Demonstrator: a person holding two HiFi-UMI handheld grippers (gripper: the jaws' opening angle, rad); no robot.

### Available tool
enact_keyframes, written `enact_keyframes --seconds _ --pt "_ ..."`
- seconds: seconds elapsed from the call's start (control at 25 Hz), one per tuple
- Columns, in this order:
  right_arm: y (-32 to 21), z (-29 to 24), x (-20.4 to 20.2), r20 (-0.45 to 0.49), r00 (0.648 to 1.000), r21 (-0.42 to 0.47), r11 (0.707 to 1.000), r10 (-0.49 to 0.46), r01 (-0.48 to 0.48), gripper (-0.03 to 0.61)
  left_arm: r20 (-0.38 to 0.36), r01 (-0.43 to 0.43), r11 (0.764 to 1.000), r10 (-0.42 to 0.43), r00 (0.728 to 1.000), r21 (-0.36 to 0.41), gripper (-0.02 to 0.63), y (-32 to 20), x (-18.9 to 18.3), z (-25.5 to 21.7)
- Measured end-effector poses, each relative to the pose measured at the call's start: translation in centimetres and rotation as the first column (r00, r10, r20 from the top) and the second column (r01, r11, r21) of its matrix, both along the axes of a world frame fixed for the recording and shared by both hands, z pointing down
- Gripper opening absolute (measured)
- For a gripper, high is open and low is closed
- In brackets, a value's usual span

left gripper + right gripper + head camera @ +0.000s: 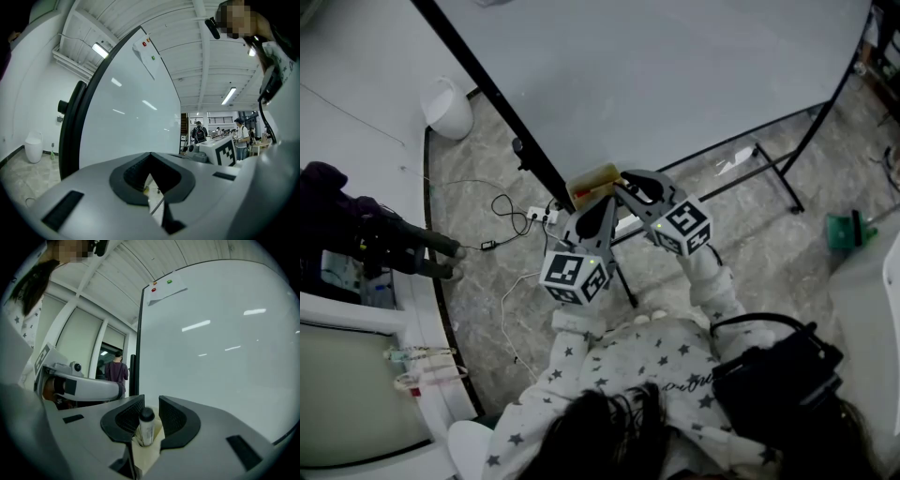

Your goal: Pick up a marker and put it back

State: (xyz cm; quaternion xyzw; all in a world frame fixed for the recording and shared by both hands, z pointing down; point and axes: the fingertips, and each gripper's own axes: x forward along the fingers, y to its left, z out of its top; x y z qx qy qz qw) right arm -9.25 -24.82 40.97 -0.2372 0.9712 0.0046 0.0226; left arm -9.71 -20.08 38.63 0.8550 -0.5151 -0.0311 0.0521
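A white marker with a black cap (146,427) stands upright between the jaws of my right gripper (146,416), whose pads close on its sides. Below it sits a tan holder (149,453), which the head view shows as a tan box (592,180) at the lower edge of the whiteboard (675,75). My right gripper (625,187) reaches that box from the right. My left gripper (598,204) hovers just below the box with its tips (150,155) together and nothing between them. In the head view the grippers hide the marker.
The whiteboard's black frame and stand legs (769,159) cross the marble floor. Cables and a power strip (520,216) lie left of the stand. A white bin (447,108) is further left, a green object (844,230) at the right. Someone's dark shoes (431,255) are at the left.
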Motion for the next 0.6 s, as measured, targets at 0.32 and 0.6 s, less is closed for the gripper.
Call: enact_keyframes --seconds 0.32,0.6 --pt "1.6 -3.8 1.0 0.04 0.999 0.044 0.999 -0.002 0.0 0.084 0.004 -0.025 0.999 0.024 1.0 0.038 0.002 0.4 0.3 -1.6" --pt "3.1 -5.9 1.2 0.048 0.998 0.023 0.999 -0.033 0.032 0.083 0.02 -0.042 0.997 0.041 0.999 0.059 0.002 0.7 0.4 -2.9"
